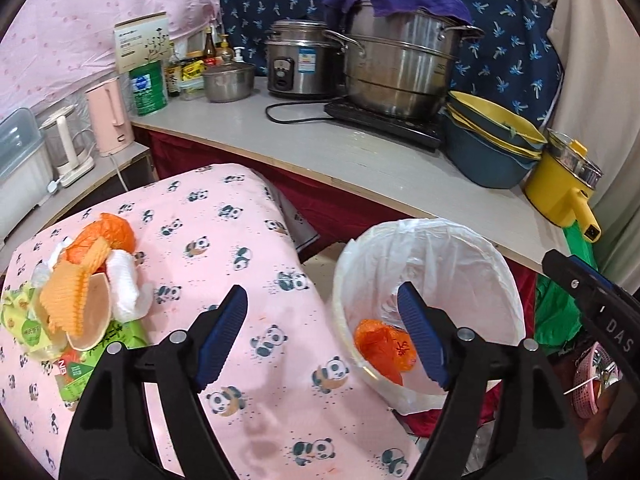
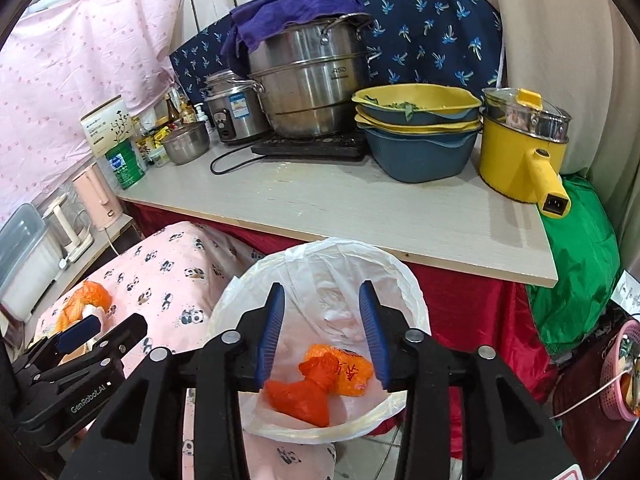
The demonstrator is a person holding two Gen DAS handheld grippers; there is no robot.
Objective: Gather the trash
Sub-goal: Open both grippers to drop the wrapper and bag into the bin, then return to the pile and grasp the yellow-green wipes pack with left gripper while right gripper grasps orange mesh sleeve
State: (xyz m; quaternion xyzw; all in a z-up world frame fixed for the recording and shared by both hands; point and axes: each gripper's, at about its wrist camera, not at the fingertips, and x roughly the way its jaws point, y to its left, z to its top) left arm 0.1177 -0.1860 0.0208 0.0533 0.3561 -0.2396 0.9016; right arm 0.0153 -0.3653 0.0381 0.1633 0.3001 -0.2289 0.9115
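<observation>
A white-lined trash bin point(image 1: 440, 248) stands on the floor beside a pink panda-print cloth point(image 1: 248, 248). Crumpled orange plastic bags point(image 2: 316, 384) lie in the bottom of the bin point(image 2: 404, 280). My right gripper point(image 2: 322, 288) hangs open over the bin's mouth, nothing between its blue pads. My left gripper point(image 1: 320, 292) is wide open across the cloth's edge and the bin's rim, and is empty. A trash pile point(image 1: 88, 292) sits at the cloth's left: an orange bag, white and orange foam nets, a paper bowl and green wrappers. The pile point(image 2: 86, 296) is partly hidden in the right wrist view.
Behind the bin runs a worktop edge point(image 2: 400, 256) bearing a steel steamer pot point(image 2: 308, 80), a rice cooker, stacked blue and yellow basins point(image 2: 420, 148) and a yellow electric pot point(image 2: 520, 160). A green bag point(image 2: 580, 260) and a pink basket point(image 2: 616, 376) stand at right.
</observation>
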